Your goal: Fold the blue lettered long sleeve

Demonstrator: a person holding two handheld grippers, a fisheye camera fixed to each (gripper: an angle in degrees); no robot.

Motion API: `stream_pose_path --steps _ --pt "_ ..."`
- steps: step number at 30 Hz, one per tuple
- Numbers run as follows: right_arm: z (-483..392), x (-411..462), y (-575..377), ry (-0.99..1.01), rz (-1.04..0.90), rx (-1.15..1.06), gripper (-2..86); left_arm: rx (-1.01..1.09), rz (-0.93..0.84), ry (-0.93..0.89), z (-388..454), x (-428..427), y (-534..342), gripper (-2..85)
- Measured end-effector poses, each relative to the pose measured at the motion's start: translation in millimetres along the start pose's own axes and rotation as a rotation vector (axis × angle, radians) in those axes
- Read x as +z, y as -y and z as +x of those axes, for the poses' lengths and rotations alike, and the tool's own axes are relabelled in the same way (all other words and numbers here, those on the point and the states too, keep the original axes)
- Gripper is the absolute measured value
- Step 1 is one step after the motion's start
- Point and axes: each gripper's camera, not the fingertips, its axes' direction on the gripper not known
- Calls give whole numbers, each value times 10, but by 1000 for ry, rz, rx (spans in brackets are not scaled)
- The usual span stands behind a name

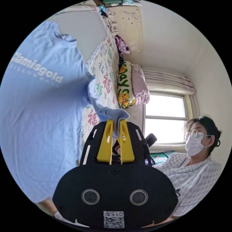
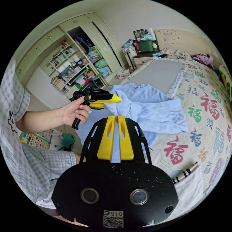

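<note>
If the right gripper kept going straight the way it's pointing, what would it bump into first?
Most likely the blue shirt's cuff, bunched just beyond the right gripper. The left gripper is pinching that cuff from the side, so it sits close by too. Depth is hard to judge in this view.

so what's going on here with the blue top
A person is folding a blue lettered long sleeve on a bed. The left gripper pinches a sleeve cuff and lifts it over the shirt's body. The right gripper sits just beside that cuff, its jaws nearly together.
</note>
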Motion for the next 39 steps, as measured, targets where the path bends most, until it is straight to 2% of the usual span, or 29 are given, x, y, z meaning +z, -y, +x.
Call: stream_pose_path --steps 5,9,13,15,18,21,26,30,35,39 --pt "-541 584 114 119 -54 43 -2 -78 38 266 -276 -1032 -512 44" --pt "-661 961 17 147 -116 162 -2 -163 37 355 -620 -1364 -720 46" --pt "-391 1039 -247 119 -128 358 6 -260 26 290 -923 -1484 -850 58" --pt "-174 958 -419 99 -93 471 15 -287 18 346 -933 -1551 -888 61" --pt "272 790 -803 112 5 689 41 -308 109 464 -812 -1779 -892 61" --pt "712 763 -1235 166 79 913 57 -228 150 505 -617 -1778 -586 63" --pt "1200 958 -1756 302 263 1147 84 -9 61 414 -359 -861 662 77" --pt "1502 1341 -2171 491 352 1382 109 100 -32 438 -155 62 1519 83" --pt "1547 1628 -2259 589 255 1422 101 178 -180 558 -12 1266 2344 96" --pt "1470 1755 -2268 676 265 1412 101 166 -258 646 -67 1746 2580 96"
